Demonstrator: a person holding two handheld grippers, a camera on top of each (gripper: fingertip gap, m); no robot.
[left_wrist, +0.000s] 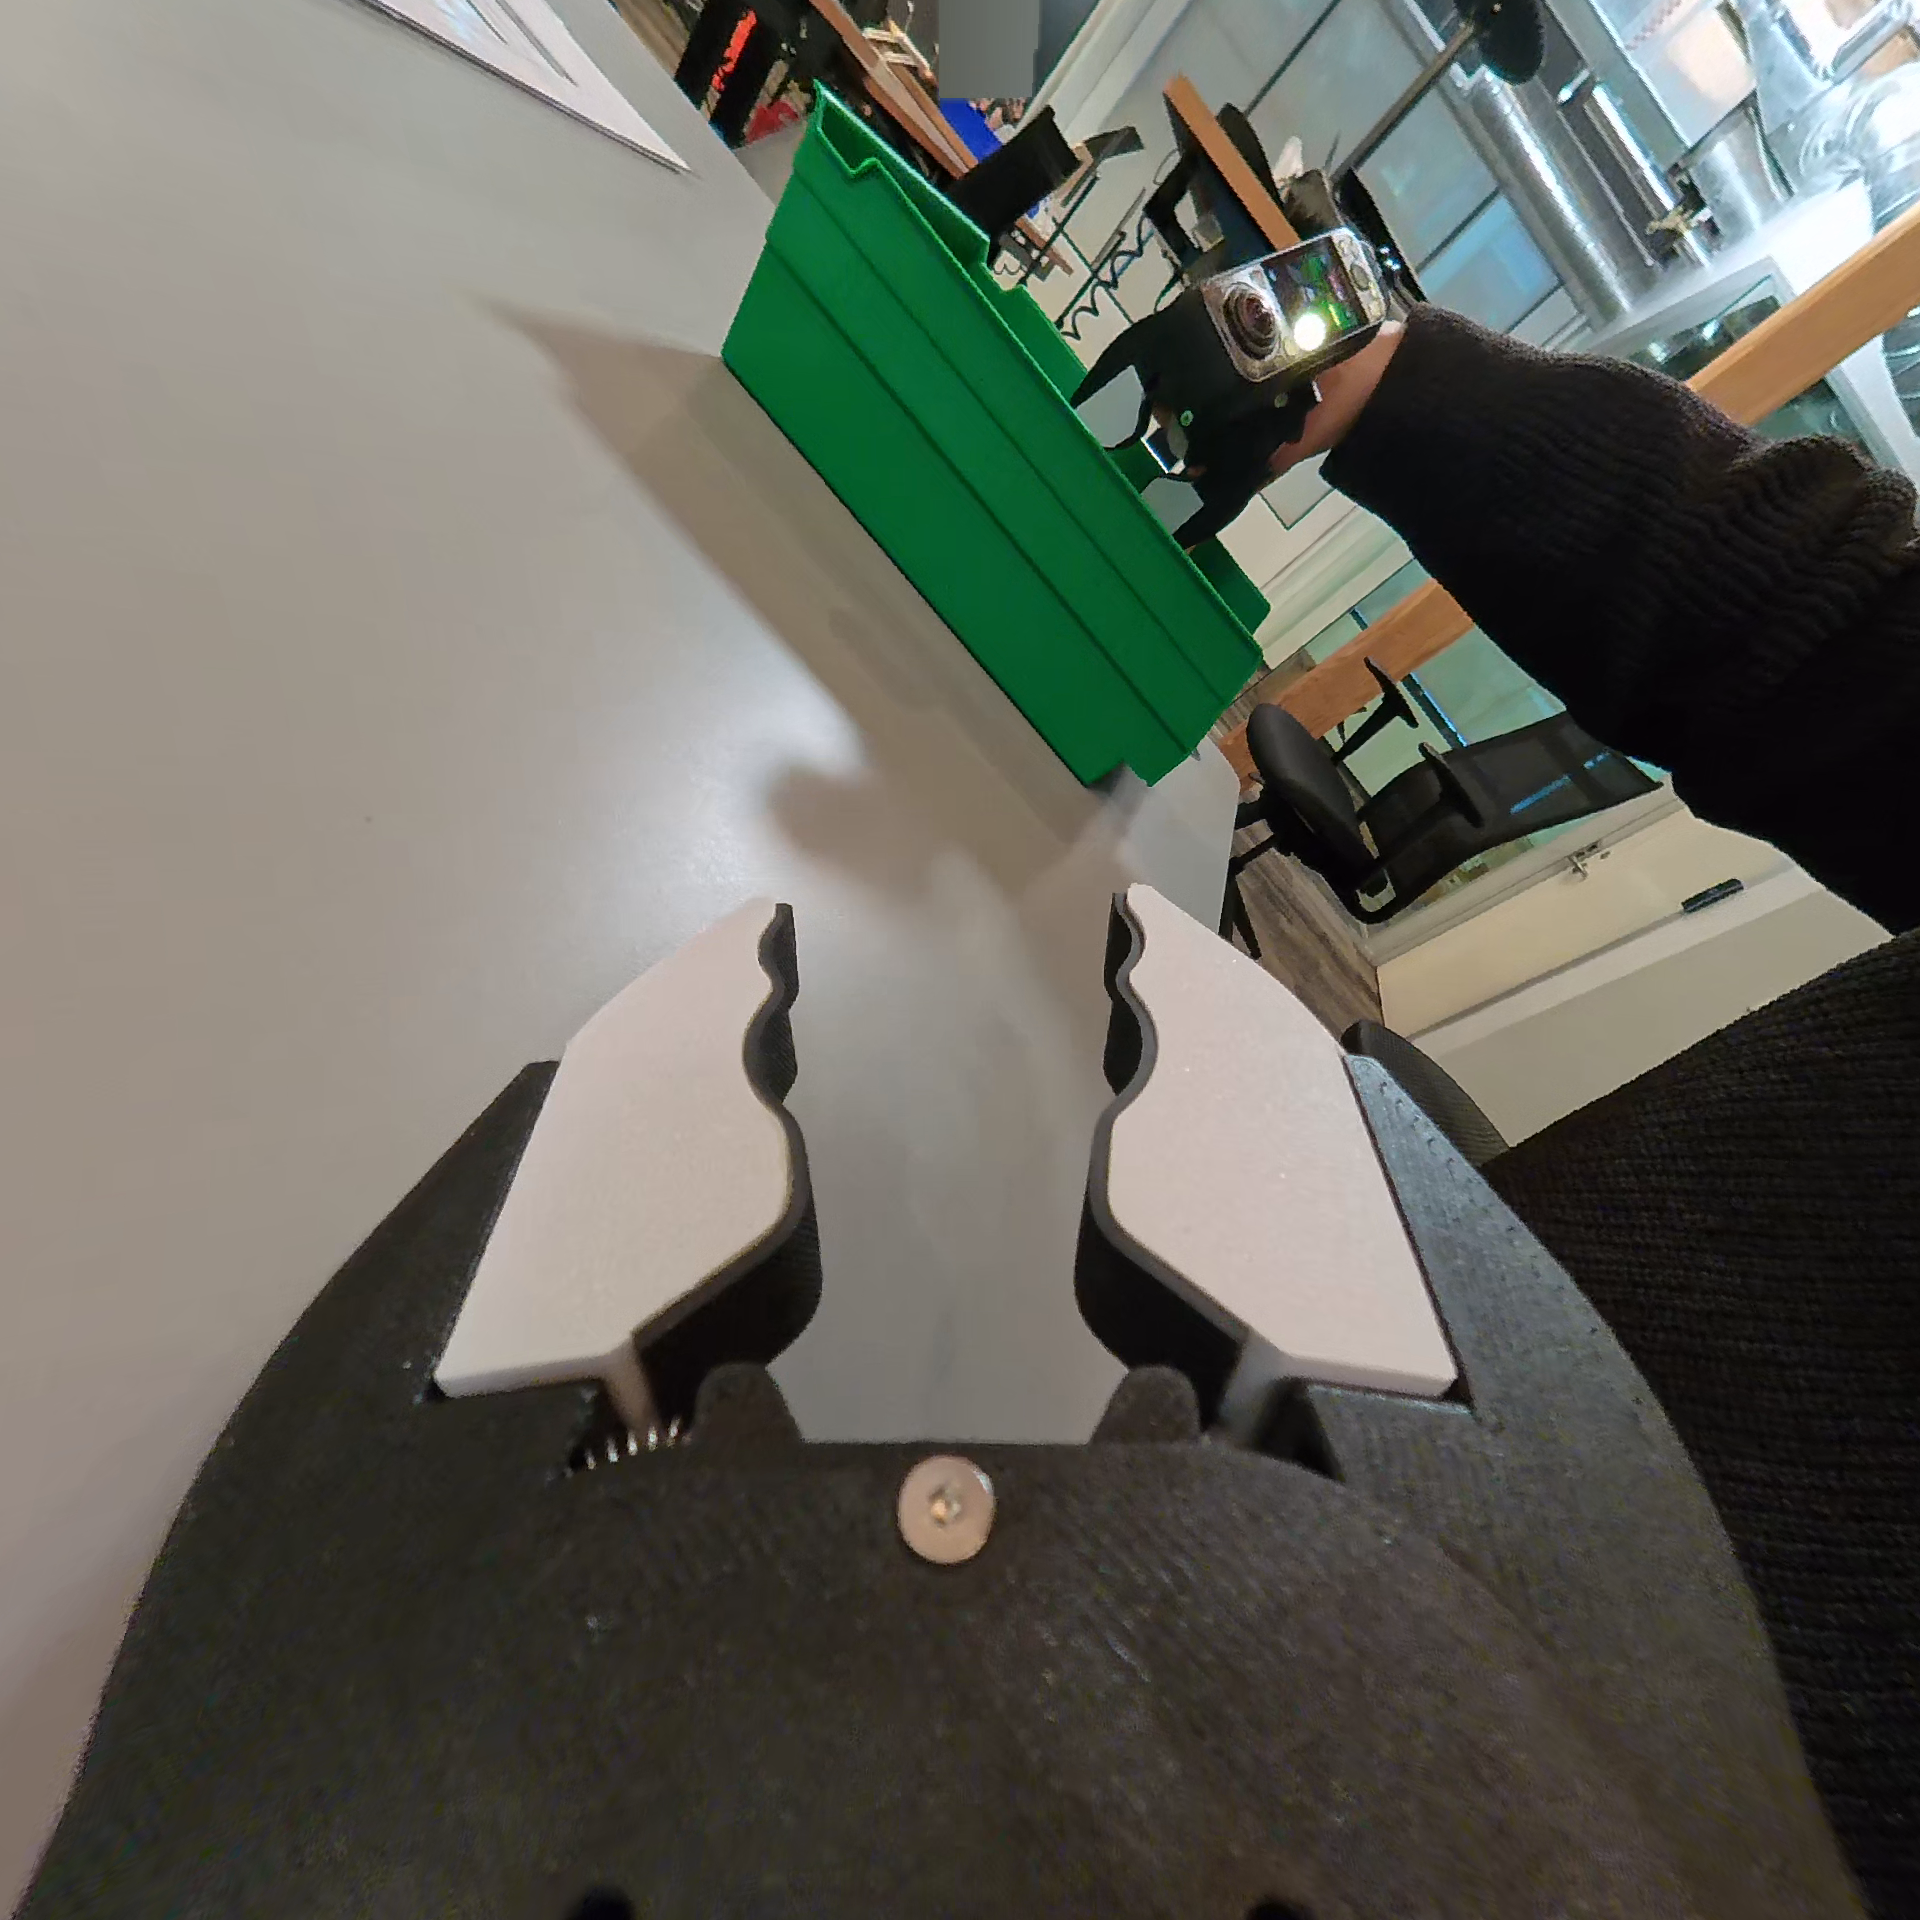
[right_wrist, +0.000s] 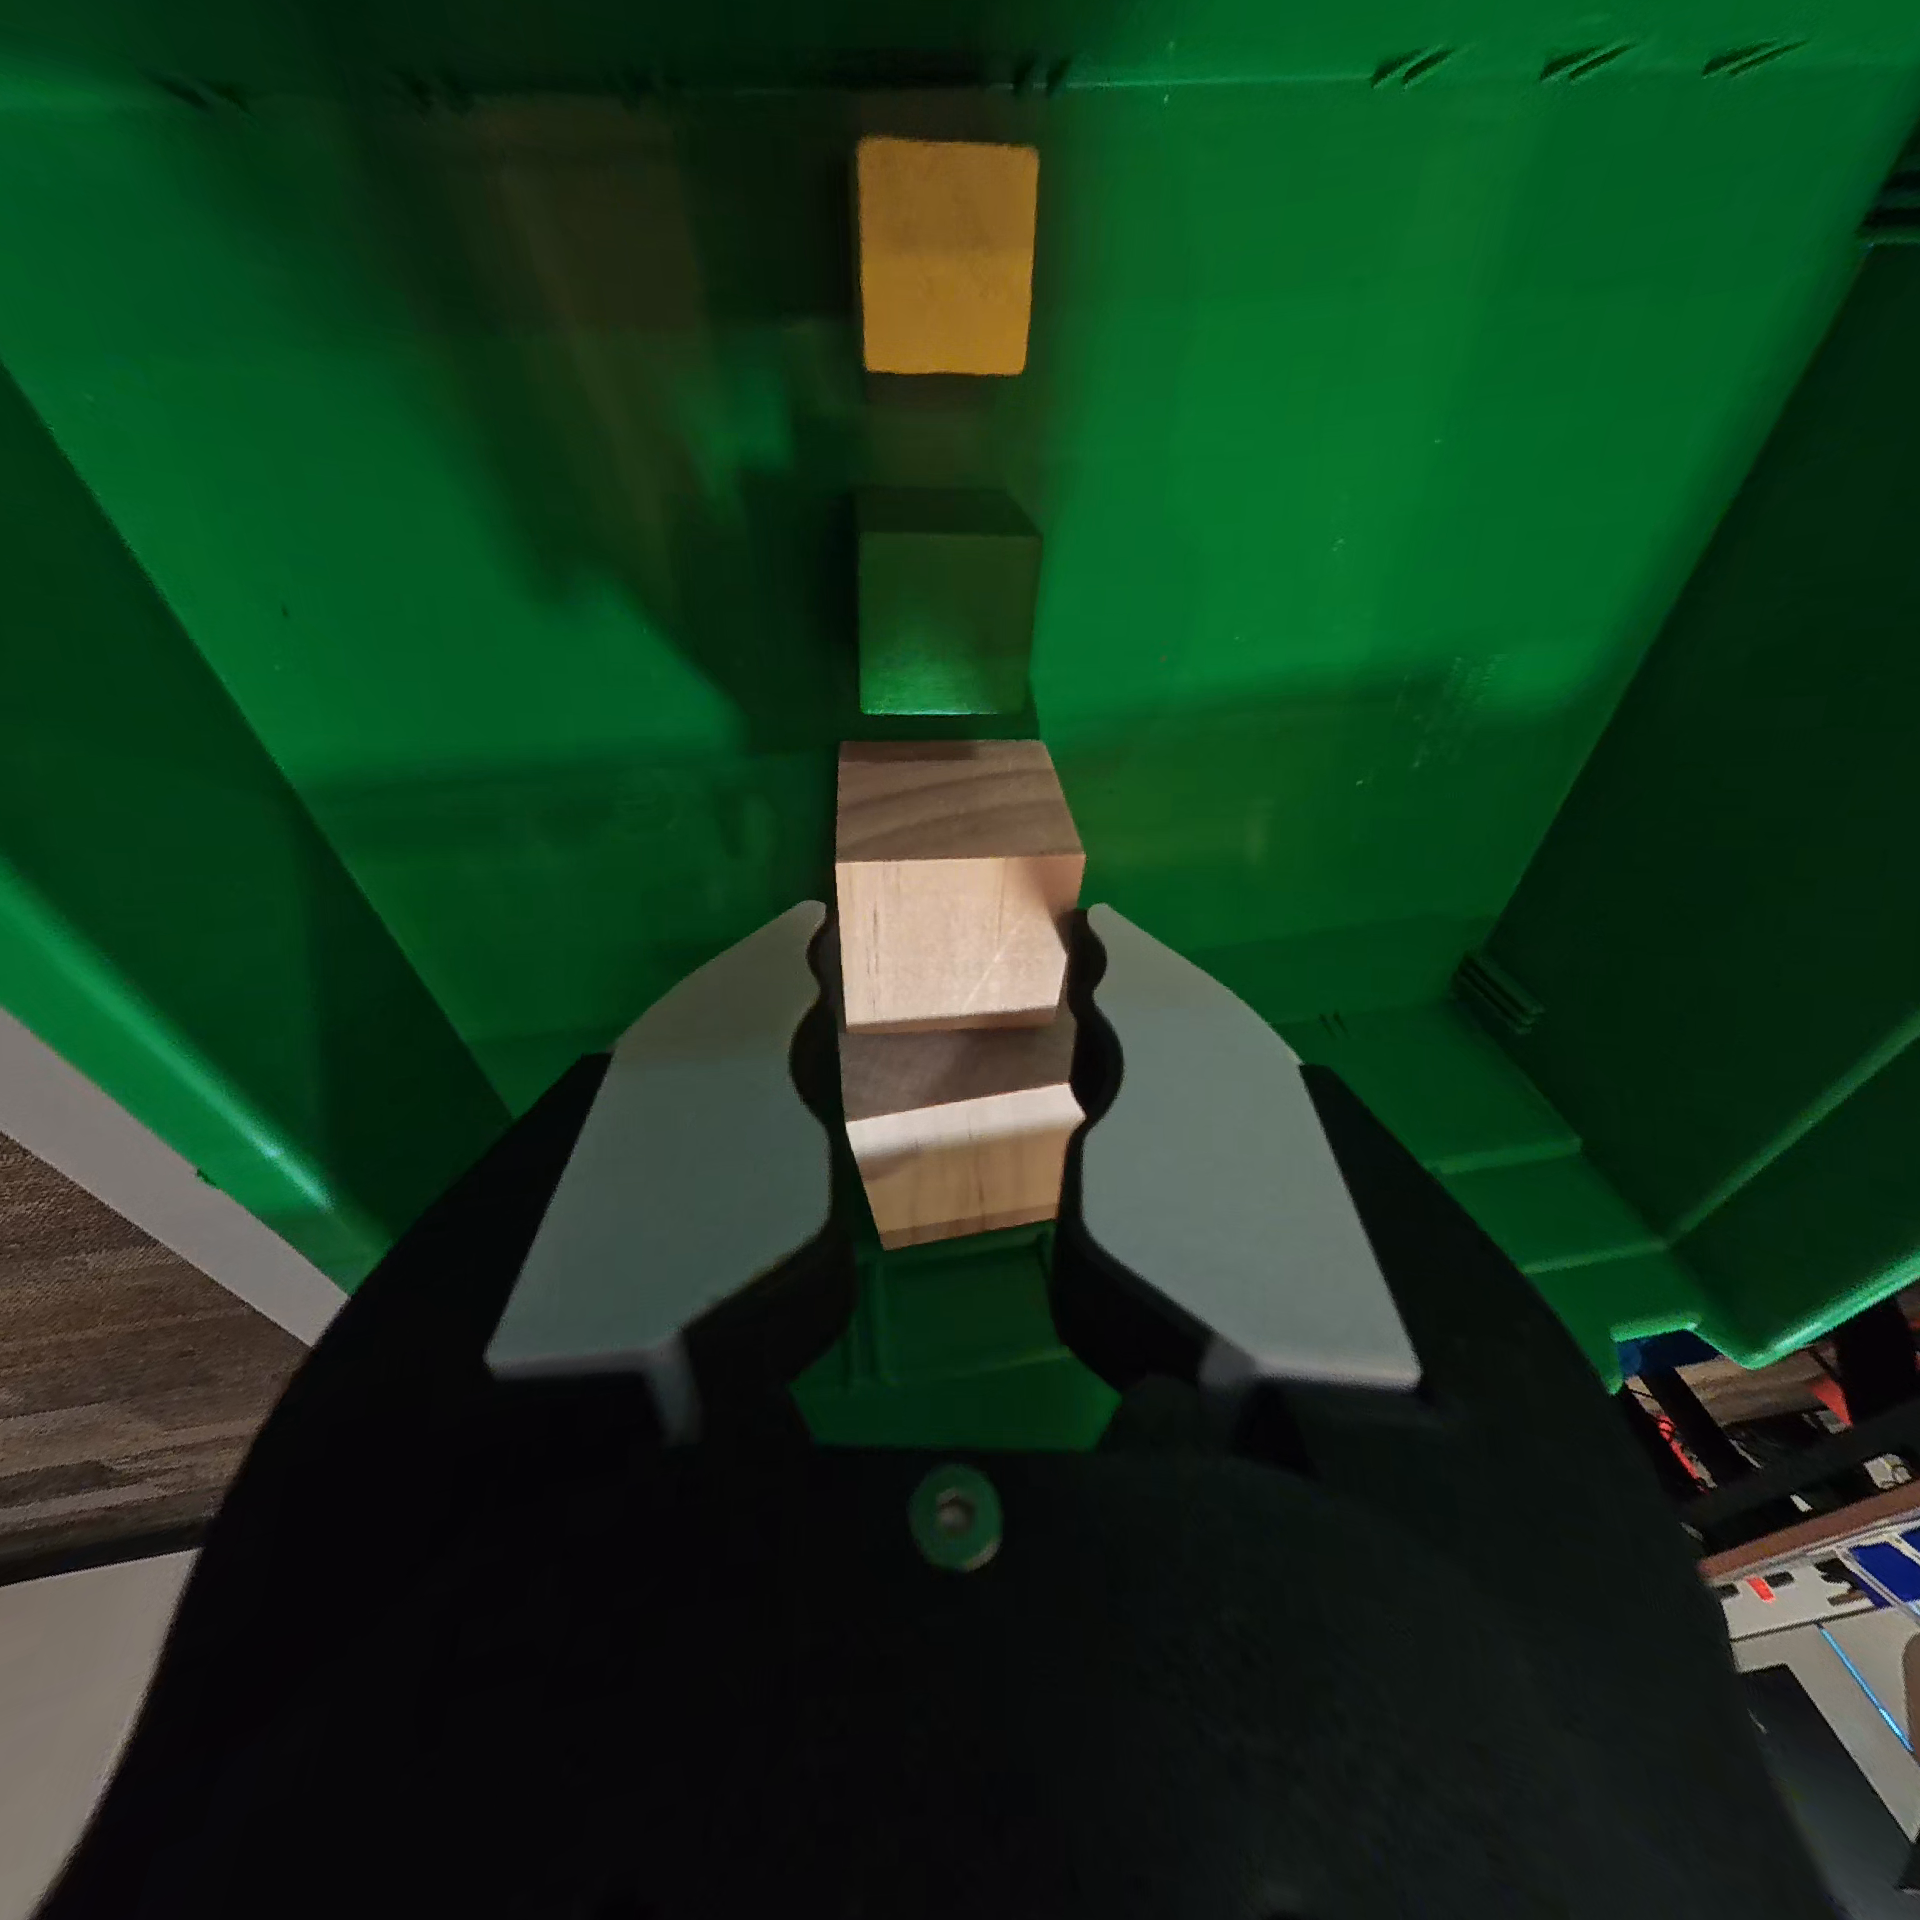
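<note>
The grey tabletop (left_wrist: 312, 727) carries a green bin (right_wrist: 1403, 499). The left gripper (left_wrist: 953, 909) hovers low over bare tabletop, jaws released and empty. The right gripper (right_wrist: 953, 914) reaches into the bin, jaws apparently clenched squarely on a wooden block (right_wrist: 956, 1174), just beside a second wooden block (right_wrist: 951, 810); a green block (right_wrist: 945, 623) and a yellow block (right_wrist: 945, 255) lie in line beyond.
</note>
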